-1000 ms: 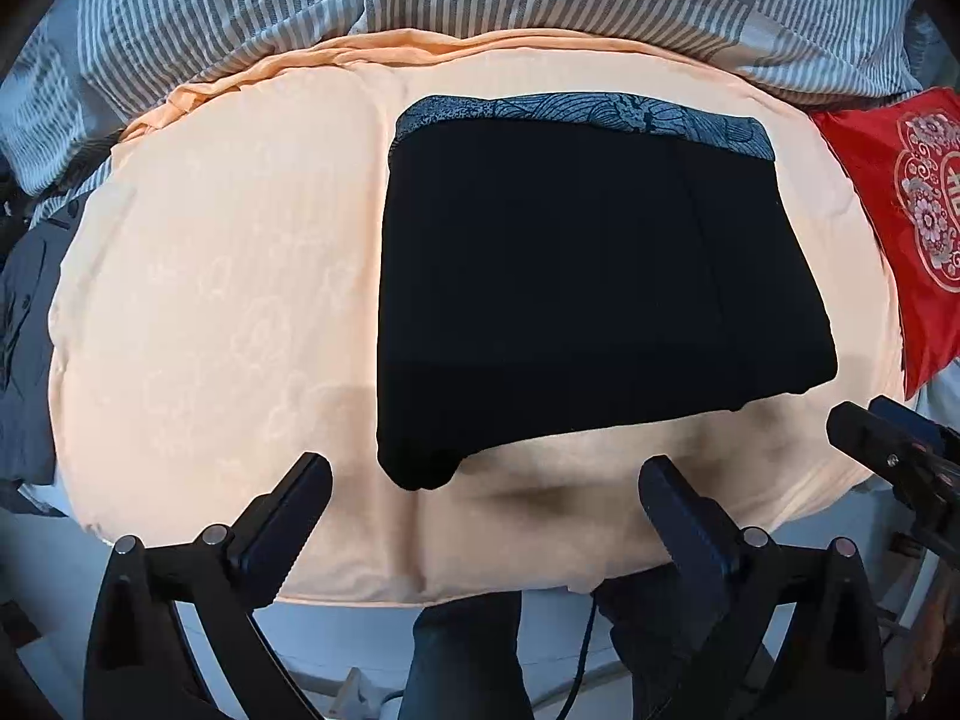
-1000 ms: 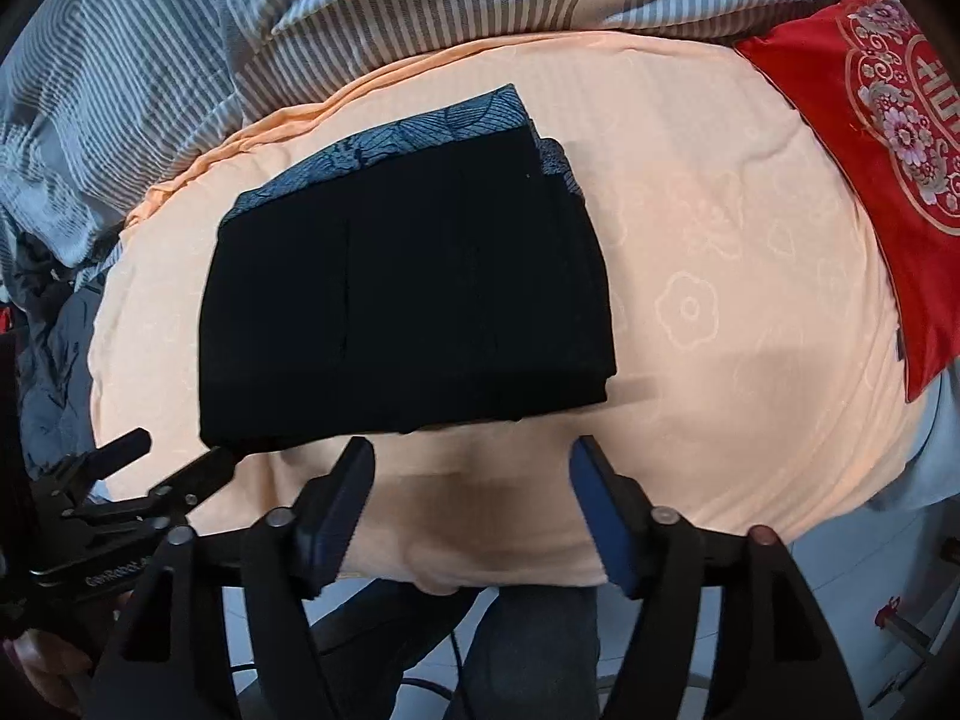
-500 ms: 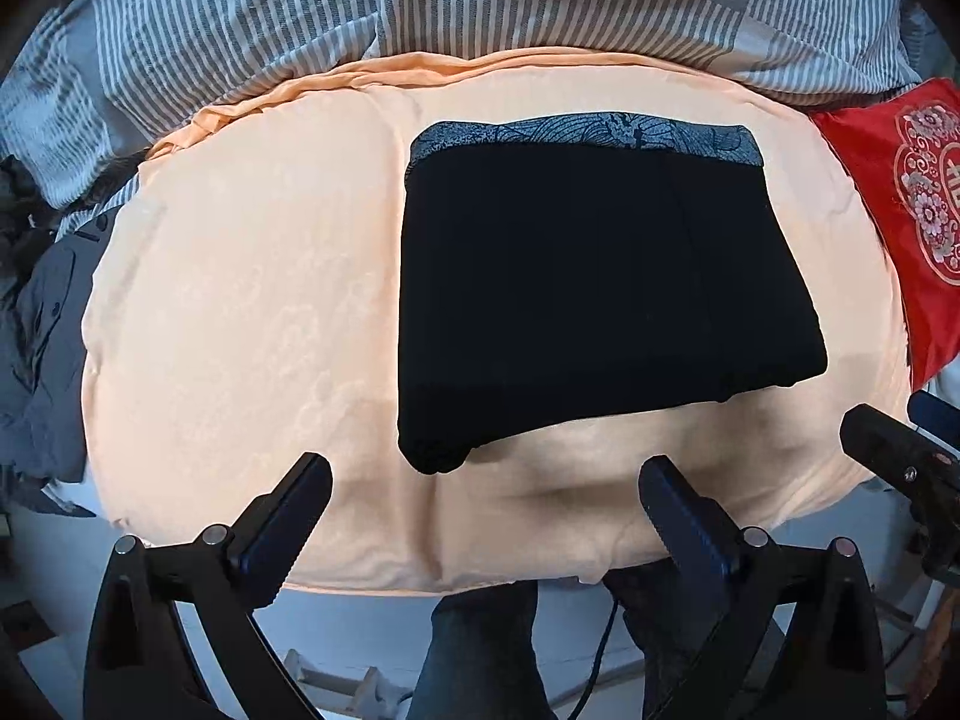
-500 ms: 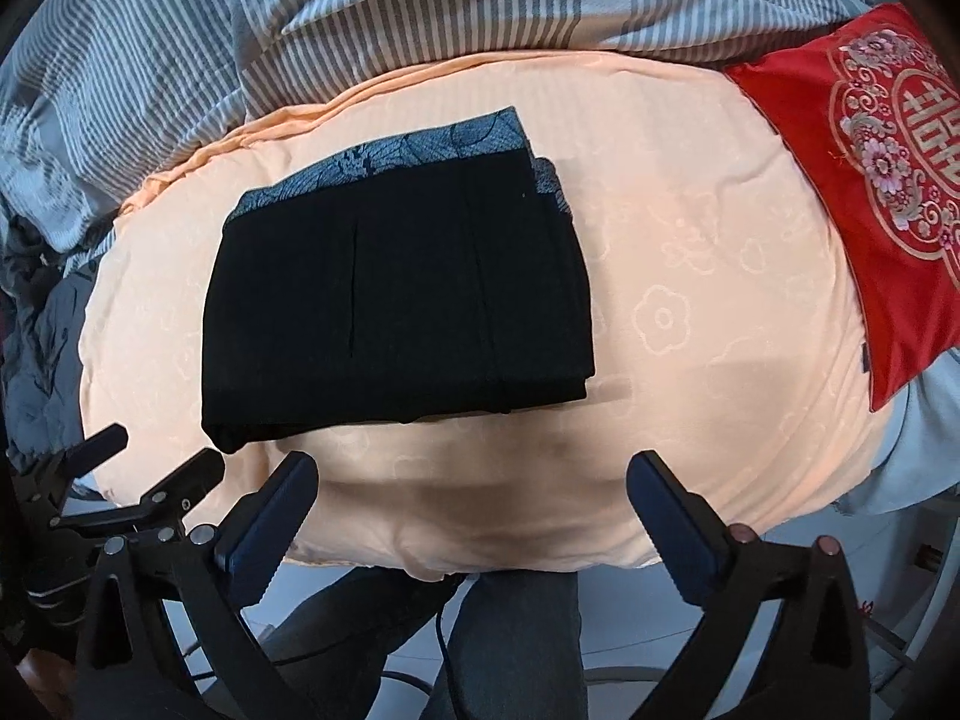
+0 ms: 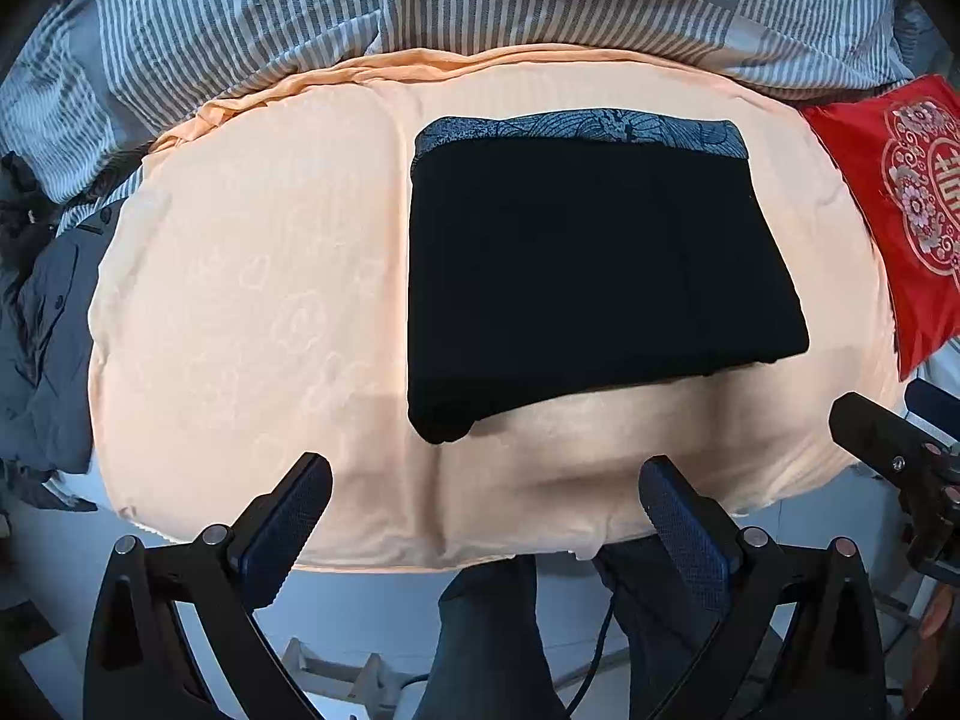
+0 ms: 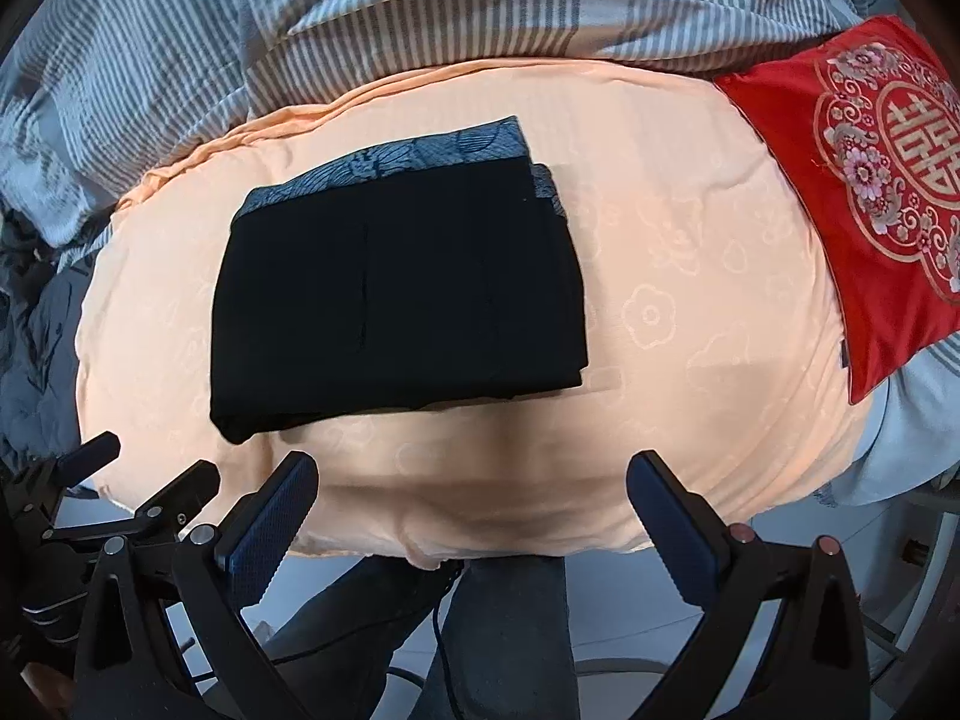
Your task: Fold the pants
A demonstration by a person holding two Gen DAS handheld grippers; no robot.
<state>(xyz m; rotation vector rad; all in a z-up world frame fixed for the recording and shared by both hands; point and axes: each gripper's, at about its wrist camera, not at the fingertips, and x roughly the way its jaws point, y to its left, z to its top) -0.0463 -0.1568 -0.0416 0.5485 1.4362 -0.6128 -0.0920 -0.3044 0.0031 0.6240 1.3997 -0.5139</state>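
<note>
The black pants lie folded into a flat rectangle on the peach bed sheet, with a grey patterned waistband along the far edge. They also show in the right wrist view. My left gripper is open and empty, held above the bed's near edge, short of the pants. My right gripper is open and empty, also at the near edge. Neither touches the pants. The right gripper's body shows at the right of the left wrist view.
A striped grey duvet is bunched along the far side of the bed. A red embroidered cushion lies at the right. Dark clothing is heaped at the left edge. The person's legs and the floor are below.
Both grippers have drawn back from the pants toward the bed's near edge. The right gripper's jaws have opened wide. The pants have not moved.
</note>
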